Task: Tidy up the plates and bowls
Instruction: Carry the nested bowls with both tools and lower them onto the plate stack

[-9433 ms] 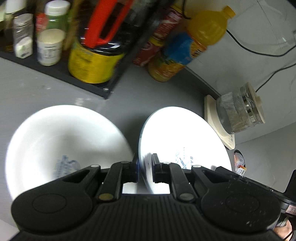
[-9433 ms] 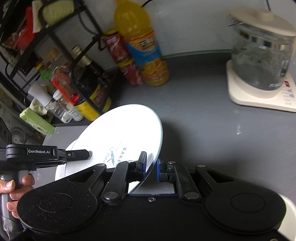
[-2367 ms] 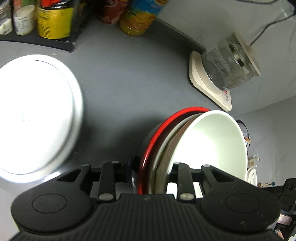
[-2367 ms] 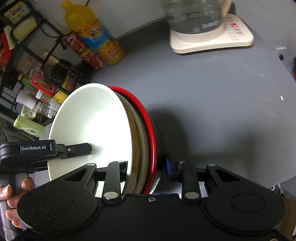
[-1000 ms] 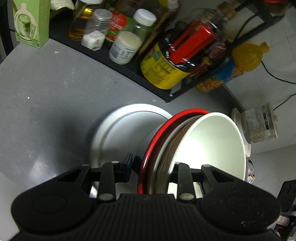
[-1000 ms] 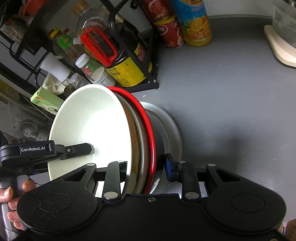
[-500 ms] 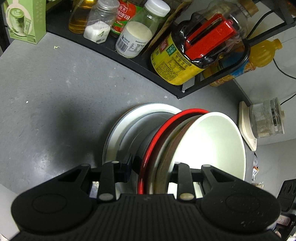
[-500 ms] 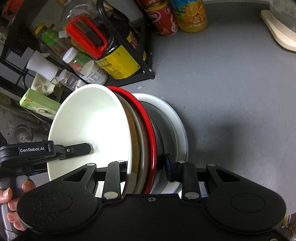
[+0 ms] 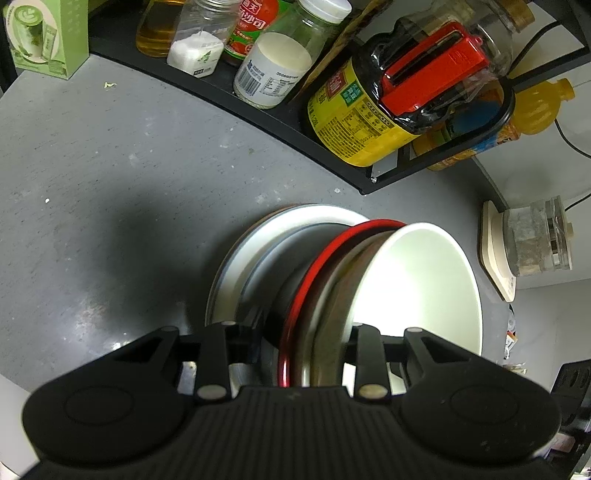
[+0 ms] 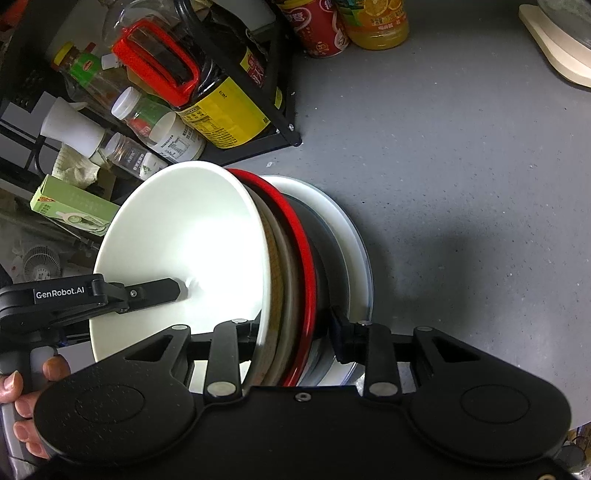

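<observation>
A nested stack of bowls, white bowl (image 9: 417,280) innermost, then a brown one and a red-rimmed black one (image 9: 321,258), is held between both grippers. My left gripper (image 9: 306,339) is shut on the stack's rim. My right gripper (image 10: 295,332) is shut on the opposite rim of the bowl stack (image 10: 192,243). The stack sits low over the stacked white plates (image 9: 258,240) on the grey counter, also in the right wrist view (image 10: 351,236); whether it touches them is hidden.
A black rack (image 9: 332,162) with a soy sauce jug (image 9: 388,122), jars and bottles stands just behind the plates. An orange drink bottle (image 10: 373,22) and red can (image 10: 321,33) stand further back. A glass kettle on its cream base (image 9: 532,243) is at right.
Both grippers have carried the bowl stack from the counter's right side leftwards and lowered it over the white plates, closer than half a second ago.
</observation>
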The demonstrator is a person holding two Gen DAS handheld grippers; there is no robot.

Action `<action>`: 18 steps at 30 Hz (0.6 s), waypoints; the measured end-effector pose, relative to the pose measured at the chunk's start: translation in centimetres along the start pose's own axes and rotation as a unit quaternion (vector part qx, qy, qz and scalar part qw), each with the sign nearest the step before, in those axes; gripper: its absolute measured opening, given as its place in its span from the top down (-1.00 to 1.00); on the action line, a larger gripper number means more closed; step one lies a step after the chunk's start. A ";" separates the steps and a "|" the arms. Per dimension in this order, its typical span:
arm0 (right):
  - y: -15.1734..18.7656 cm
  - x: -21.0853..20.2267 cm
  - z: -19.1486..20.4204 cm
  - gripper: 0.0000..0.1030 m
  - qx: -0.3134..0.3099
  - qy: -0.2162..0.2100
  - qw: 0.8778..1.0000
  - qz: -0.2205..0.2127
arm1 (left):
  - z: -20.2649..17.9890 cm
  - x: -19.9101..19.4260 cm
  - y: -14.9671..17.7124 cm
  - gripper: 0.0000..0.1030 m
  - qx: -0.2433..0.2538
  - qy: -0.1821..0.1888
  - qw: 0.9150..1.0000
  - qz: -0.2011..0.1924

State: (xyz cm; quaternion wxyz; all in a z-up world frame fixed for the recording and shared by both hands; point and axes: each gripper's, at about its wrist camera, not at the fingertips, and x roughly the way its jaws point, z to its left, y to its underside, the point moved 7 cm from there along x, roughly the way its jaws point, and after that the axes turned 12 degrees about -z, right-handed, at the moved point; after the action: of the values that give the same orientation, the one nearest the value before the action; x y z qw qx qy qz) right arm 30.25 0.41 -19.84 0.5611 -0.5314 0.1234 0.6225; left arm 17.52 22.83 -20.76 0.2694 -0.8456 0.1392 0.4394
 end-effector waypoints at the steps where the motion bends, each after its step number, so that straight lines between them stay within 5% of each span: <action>1: 0.0 0.0 0.0 0.40 0.000 0.000 1.000 0.000 | 0.0 0.0 0.0 0.40 0.000 0.000 1.000 0.000; 9: -0.5 -1.2 0.4 0.16 0.000 -0.005 1.000 -0.029 | -1.0 -1.6 -0.6 0.33 0.026 0.004 0.999 -0.021; 18: -0.7 -3.7 0.8 -0.14 0.012 0.015 0.996 -0.092 | -2.2 -2.4 -1.7 -0.01 0.107 0.004 0.994 -0.037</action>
State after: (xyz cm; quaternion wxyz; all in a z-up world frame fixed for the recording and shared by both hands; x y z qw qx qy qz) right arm 29.72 -0.88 -16.22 0.6209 -0.5425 0.0897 0.5586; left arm 18.38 22.95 -17.21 0.3738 -0.8182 0.1556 0.4083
